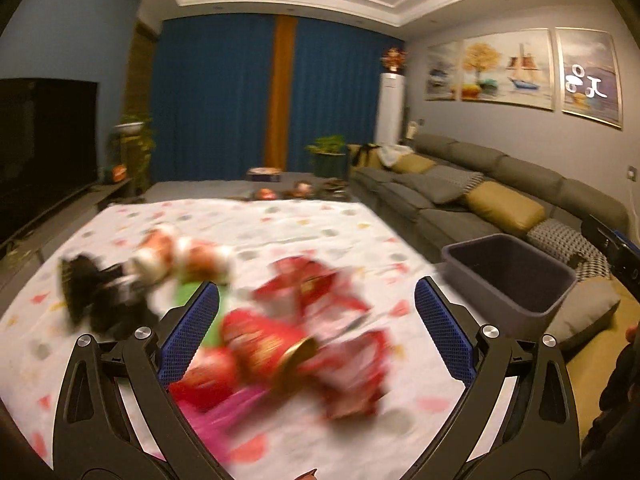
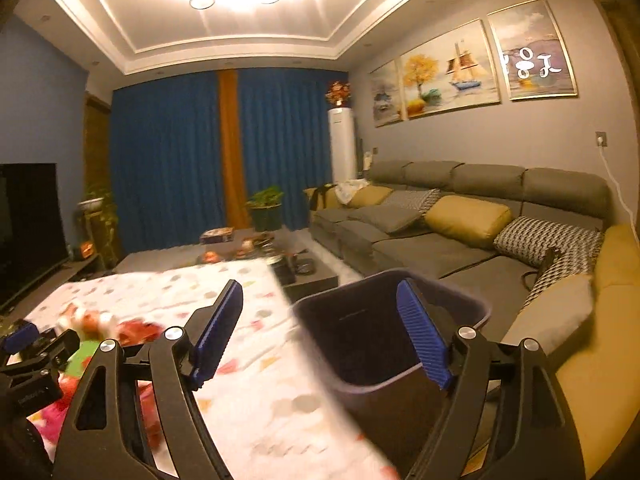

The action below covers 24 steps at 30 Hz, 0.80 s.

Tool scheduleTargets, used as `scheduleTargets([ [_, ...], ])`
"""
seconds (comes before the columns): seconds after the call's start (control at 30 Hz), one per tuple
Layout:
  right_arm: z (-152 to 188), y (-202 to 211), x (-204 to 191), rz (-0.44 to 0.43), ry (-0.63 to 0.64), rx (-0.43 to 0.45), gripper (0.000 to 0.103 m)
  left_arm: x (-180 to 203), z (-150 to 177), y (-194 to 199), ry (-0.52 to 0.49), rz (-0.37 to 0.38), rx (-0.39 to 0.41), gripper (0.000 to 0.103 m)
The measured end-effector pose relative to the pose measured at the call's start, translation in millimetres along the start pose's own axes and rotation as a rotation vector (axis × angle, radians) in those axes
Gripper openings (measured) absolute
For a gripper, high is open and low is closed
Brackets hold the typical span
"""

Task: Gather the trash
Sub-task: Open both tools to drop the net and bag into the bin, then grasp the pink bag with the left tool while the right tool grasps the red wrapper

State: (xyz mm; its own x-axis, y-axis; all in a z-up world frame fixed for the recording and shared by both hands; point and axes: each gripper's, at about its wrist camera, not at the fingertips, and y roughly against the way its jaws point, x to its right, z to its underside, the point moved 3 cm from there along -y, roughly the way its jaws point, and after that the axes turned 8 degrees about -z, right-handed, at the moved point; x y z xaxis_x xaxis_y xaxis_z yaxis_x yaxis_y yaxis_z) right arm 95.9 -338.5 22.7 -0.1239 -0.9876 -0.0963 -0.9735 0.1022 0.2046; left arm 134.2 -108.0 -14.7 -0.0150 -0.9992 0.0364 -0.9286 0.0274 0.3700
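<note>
A blurred heap of trash lies on the table's patterned cloth [image 1: 320, 224]. It holds red wrappers [image 1: 312, 320], an orange-and-white packet [image 1: 180, 256], a black piece [image 1: 92, 296] and pink scraps [image 1: 216, 412]. My left gripper [image 1: 317, 284] hangs open just above the red wrappers, and nothing is gripped. A dark grey bin [image 1: 508, 276] stands off the table's right edge. My right gripper [image 2: 320, 284] is open and holds nothing, between the cloth's edge and the bin [image 2: 360, 340], its right finger in front of the bin's mouth. The trash heap [image 2: 132, 330] shows at the lower left of the right wrist view.
A long grey sofa [image 2: 440, 248] with yellow and patterned cushions runs along the right wall behind the bin. A dark coffee table [image 2: 280, 252] with small items sits beyond the cloth. A television [image 1: 44, 148] stands on the left, and potted plants [image 1: 328, 152] by the blue curtains.
</note>
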Motion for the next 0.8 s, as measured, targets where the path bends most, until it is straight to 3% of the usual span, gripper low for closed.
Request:
scheduleTargets([
  [0.37, 53, -2, -87, -0.151, 0.032, -0.112, 0.077, -91, 34, 47, 0.061, -0.095, 0.012, 0.097],
  [0.8, 89, -39, -134, -0.213, 0.073, -0.231, 0.077, -112, 53, 44, 0.088, -0.094, -0.015, 0.097],
])
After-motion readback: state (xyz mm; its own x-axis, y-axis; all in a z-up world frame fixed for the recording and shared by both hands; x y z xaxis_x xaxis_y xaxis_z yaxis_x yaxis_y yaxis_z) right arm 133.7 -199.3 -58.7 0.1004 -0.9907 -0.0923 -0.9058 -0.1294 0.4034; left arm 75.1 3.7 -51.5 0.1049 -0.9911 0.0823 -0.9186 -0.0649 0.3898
